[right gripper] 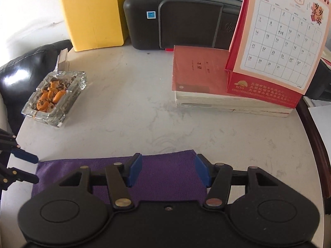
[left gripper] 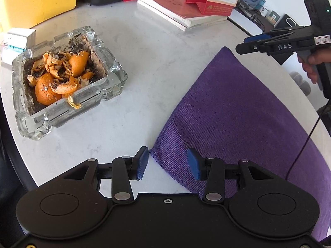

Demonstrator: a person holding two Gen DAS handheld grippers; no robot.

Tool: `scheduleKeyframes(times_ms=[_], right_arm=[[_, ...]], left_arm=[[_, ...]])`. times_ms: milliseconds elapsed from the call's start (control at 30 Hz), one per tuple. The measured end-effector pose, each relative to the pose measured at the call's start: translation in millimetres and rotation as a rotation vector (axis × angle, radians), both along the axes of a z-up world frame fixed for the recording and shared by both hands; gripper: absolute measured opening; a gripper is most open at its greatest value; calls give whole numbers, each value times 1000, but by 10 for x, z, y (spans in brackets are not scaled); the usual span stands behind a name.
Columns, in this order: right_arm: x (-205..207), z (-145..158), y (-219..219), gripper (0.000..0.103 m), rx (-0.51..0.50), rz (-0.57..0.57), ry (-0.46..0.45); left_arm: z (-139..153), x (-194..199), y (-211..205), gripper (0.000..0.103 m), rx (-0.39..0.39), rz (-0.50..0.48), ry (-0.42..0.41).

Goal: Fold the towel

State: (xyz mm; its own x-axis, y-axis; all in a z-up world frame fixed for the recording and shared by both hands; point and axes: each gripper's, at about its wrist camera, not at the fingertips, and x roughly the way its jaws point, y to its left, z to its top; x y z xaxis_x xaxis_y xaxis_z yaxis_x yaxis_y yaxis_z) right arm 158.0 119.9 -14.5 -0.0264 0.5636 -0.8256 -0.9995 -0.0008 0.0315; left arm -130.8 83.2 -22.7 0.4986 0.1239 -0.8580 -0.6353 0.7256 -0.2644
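Your purple towel lies flat on the white marble desk, at its near edge, folded into a neat rectangle. Your left tool hangs over the towel's near left corner with its blue pads apart: one pad stands over bare desk just beside the corner, the other over the cloth, and neither pinches anything. Your right tool hovers over the far edge of the towel, toward the far right corner, jaws spread and nothing between them but the cloth below. In the left wrist view, your right hand wraps the tool's handle above the desk's right edge.

Toward the left edge of the desk stands a glass ashtray filled with orange peels and ash. At the far right corner, a stack of red-covered books carries a red desk calendar. Along the far edge stand a black printer and a yellow box.
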Motion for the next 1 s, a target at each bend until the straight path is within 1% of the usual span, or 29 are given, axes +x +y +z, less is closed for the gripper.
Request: scheduleKeyframes(times_ms=[100, 133, 267, 333, 400, 433, 500, 533, 633, 700, 733, 767, 800, 867, 1000], right_arm=[[84, -136, 120, 54, -29, -6, -16], [106, -194, 161, 54, -41, 3, -22], [151, -380, 313, 53, -83, 54, -23], [163, -441, 373, 53, -96, 67, -16], [168, -449, 390, 52, -90, 79, -7], [171, -452, 396, 52, -91, 83, -2], [189, -453, 402, 46, -96, 89, 19], [204, -449, 407, 43, -101, 87, 31], [221, -438, 432, 34, -120, 92, 31], [234, -431, 437, 24, -128, 94, 35], [239, -426, 435, 16, -132, 95, 38], [243, -419, 428, 14, -133, 97, 37], [243, -411, 421, 13, -132, 100, 32], [245, -389, 404, 8, -128, 101, 33], [240, -315, 373, 8, -110, 101, 31]], left_arm=[[-5, -2, 12, 40, -12, 0, 1], [-6, -5, 20, 37, -17, 2, 3], [-9, -17, 61, 34, -39, 15, 5], [-8, -22, 82, 32, -47, 21, 3], [-7, -32, 89, 32, -49, 22, 4], [-6, -34, 94, 30, -50, 21, 5], [-6, -37, 108, 27, -56, 20, 5], [-7, -38, 116, 24, -60, 21, 3], [-18, -36, 152, 16, -79, 22, 1], [-27, -48, 167, 13, -91, 28, -2], [-30, -55, 176, 11, -97, 32, -3], [-33, -62, 186, 8, -103, 35, -4], [-33, -70, 192, 7, -107, 39, -7], [-24, -85, 198, 5, -107, 43, -18], [35, -92, 200, 4, -86, 36, -50]])
